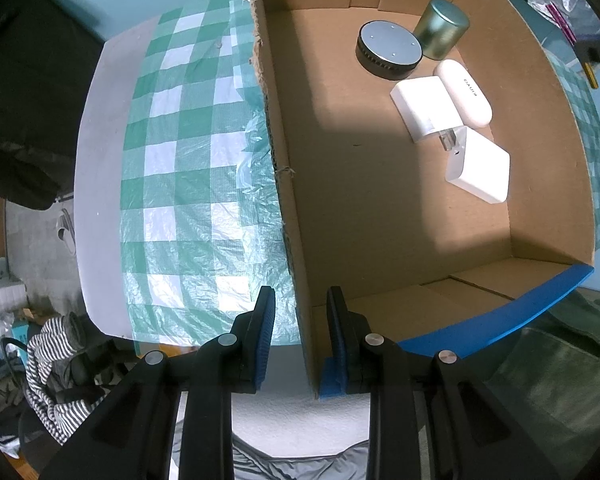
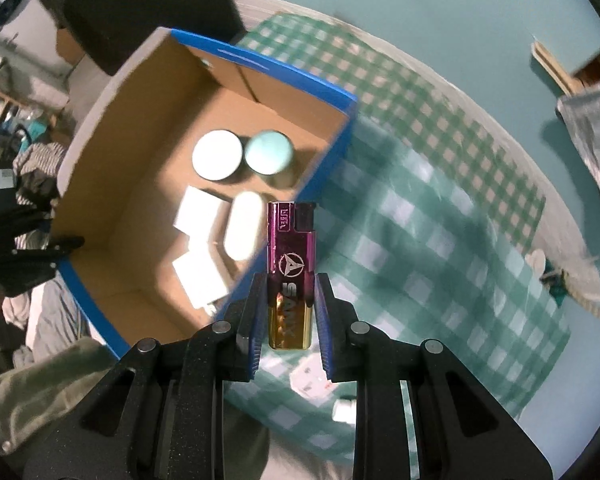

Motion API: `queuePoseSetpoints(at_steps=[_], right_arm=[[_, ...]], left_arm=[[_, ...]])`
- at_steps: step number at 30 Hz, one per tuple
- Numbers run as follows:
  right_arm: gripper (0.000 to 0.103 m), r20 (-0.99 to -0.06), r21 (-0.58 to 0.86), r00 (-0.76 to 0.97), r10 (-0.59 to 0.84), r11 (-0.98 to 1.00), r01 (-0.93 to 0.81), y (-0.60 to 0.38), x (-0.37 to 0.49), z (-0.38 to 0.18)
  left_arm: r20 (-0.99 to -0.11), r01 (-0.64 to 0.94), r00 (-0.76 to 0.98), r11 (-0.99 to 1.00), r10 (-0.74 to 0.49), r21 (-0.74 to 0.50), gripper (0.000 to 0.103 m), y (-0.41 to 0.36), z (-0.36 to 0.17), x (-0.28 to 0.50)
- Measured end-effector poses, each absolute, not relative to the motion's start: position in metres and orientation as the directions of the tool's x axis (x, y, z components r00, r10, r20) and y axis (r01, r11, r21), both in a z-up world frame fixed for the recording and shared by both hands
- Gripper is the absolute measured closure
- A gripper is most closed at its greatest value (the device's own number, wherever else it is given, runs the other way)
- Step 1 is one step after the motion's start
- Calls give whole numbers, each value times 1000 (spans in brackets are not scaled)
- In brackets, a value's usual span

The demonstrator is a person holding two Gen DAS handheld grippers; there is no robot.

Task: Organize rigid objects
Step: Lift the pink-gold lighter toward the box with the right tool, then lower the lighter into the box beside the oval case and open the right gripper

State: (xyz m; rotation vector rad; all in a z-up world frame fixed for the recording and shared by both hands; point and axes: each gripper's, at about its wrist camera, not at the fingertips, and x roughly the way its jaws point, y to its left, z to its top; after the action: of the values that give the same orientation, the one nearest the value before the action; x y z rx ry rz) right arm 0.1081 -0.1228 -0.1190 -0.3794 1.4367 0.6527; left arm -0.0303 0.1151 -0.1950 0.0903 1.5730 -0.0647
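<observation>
A cardboard box [image 1: 380,208] with blue outer walls holds a round black speaker [image 1: 388,50], a metal tin [image 1: 442,28], a white oval case [image 1: 466,92] and two white chargers [image 1: 426,108]. My left gripper [image 1: 302,300] straddles the box's near left wall, one finger inside and one outside, with a gap between pads and wall. My right gripper [image 2: 290,292] is shut on a purple and gold lighter [image 2: 292,264], held upright above the box's right wall [image 2: 324,168]. The box contents [image 2: 220,156] look blurred in the right wrist view.
A green and white checked cloth [image 1: 188,152] covers the white table. A silver bag [image 2: 596,128] and a rope [image 2: 580,288] lie at the right. Striped clothing [image 1: 48,360] lies below the table's left edge. White items [image 2: 308,380] lie under my right gripper.
</observation>
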Motion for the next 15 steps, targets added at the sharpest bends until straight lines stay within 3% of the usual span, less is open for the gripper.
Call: queuePoseSetpoints(at_steps=[15], right_arm=[[81, -991, 107, -30, 127, 662, -741, -53, 108, -141]], left_arm=[[-1000, 99, 1, 995, 15, 15, 77, 115, -195, -31]])
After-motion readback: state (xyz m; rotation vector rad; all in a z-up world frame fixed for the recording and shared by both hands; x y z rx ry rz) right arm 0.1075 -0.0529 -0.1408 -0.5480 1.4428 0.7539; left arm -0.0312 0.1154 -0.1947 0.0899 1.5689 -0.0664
